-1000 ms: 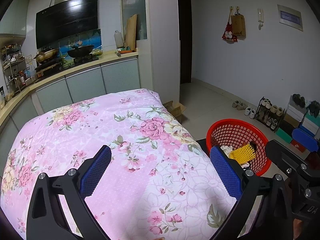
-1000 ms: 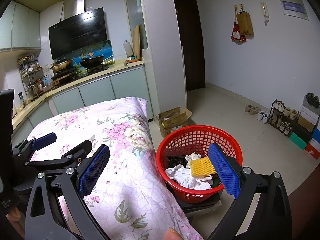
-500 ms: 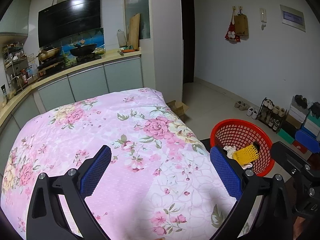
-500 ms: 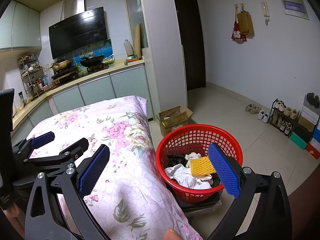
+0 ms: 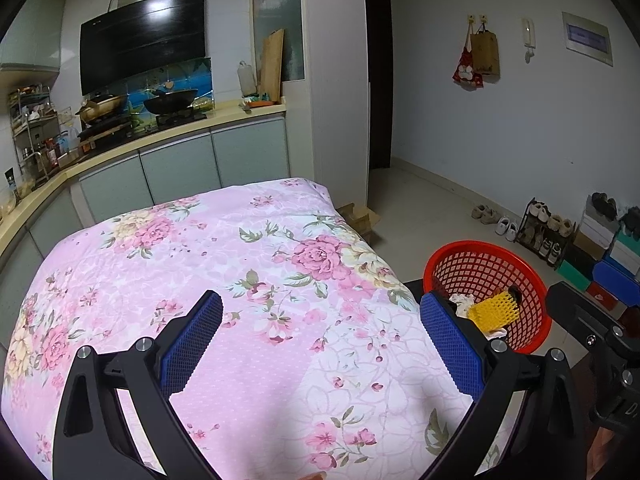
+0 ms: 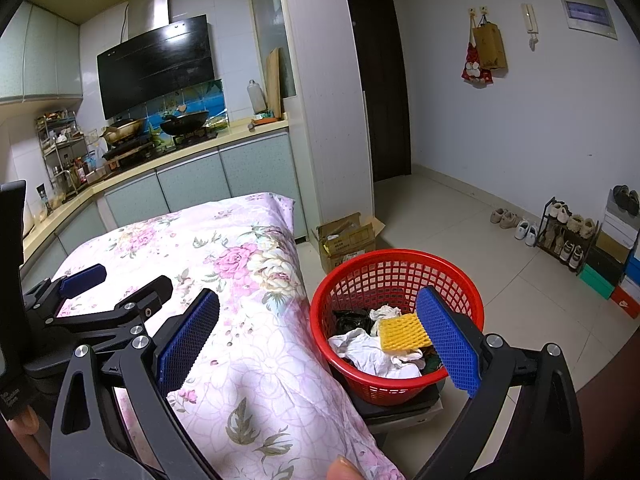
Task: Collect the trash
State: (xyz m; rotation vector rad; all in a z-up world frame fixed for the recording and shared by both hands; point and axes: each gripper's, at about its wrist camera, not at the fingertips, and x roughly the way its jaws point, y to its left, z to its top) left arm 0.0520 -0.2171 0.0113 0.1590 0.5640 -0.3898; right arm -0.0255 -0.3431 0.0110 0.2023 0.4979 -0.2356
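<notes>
**Ana:** Left hand-held gripper (image 5: 320,344) first, from its own camera: how is it posed?

**Ben:** Released, both blue pads spread wide with nothing between them. It hangs level above the near part of the desk (image 5: 240,280), which carries a pink floral cloth.

**Ana:** Edges and room around it?

**Ben:** The desk's right edge runs close by the gripper's right pad. Past that edge, lower down, stands the red basket (image 5: 524,280), holding a yellow foam net (image 5: 492,312) and white paper. Part of the right hand-held gripper (image 5: 592,332) shows just right of the basket. Beyond the basket the tiled floor lies open up to a shoe rack (image 5: 544,232) at the wall.

**Ana:** Now the right wrist camera.

**Ben:** The right hand-held gripper (image 6: 318,340) is likewise released and empty. Its left pad hangs over the desk's (image 6: 224,248) right edge, its right pad over the red basket (image 6: 396,260).

**Ana:** And the trash?

**Ben:** Inside the basket: the yellow foam net (image 6: 402,332), crumpled white paper (image 6: 368,352) and a black bag (image 6: 352,320). The basket rests on a dark stand just beside the desk. Behind the basket sits an open cardboard box (image 6: 348,240). The left hand-held gripper (image 6: 116,288) hovers over the desk, well left of the basket, pads apart.
</notes>
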